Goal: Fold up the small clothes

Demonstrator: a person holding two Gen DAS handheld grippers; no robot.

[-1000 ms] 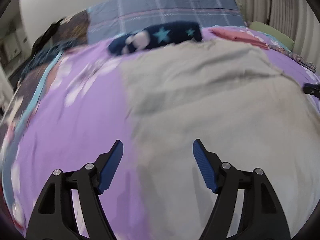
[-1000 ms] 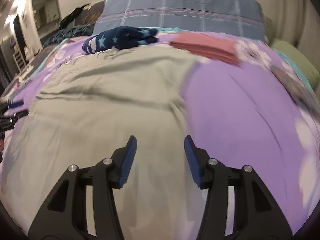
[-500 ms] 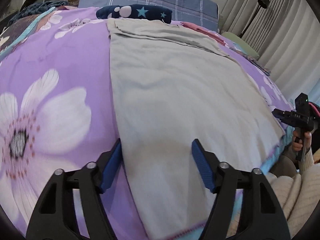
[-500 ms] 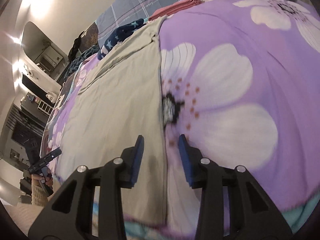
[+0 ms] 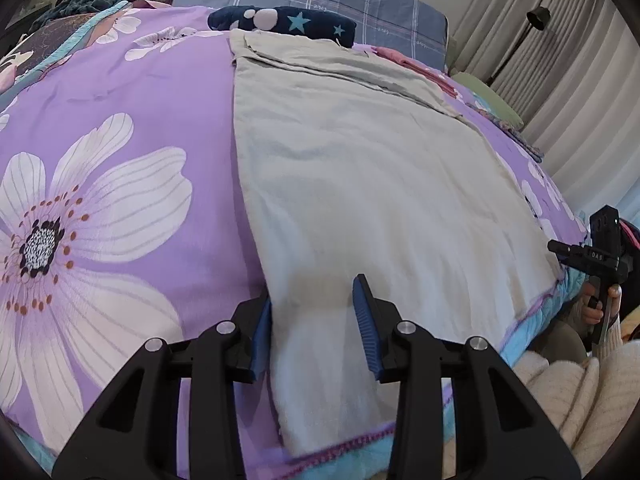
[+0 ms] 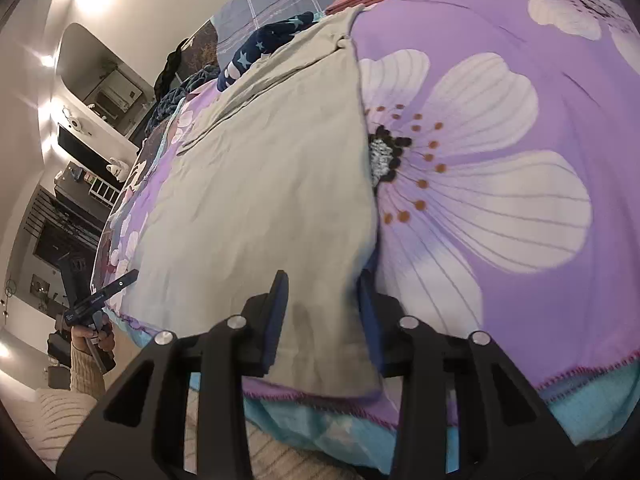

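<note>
Two grippers, left gripper [image 5: 312, 320] and right gripper [image 6: 322, 314], straddle the near corners of the grey garment [image 5: 360, 184] lying flat at the purple bedspread's [image 5: 120, 120] near edge, fingers spread.

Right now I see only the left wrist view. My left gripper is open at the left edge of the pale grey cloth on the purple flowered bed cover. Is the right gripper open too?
Observer: Yes. In the right wrist view the right gripper is open, and the right edge of the pale grey cloth runs between its blue fingers.
Operator: Is the cloth pinched there?
Observer: No. The fingers stand apart, and the cloth lies flat between them on the purple flowered bed cover.
Operator: What lies beyond that edge?
Observer: A big white printed flower. Its dark centre sits right at the cloth's edge.
</note>
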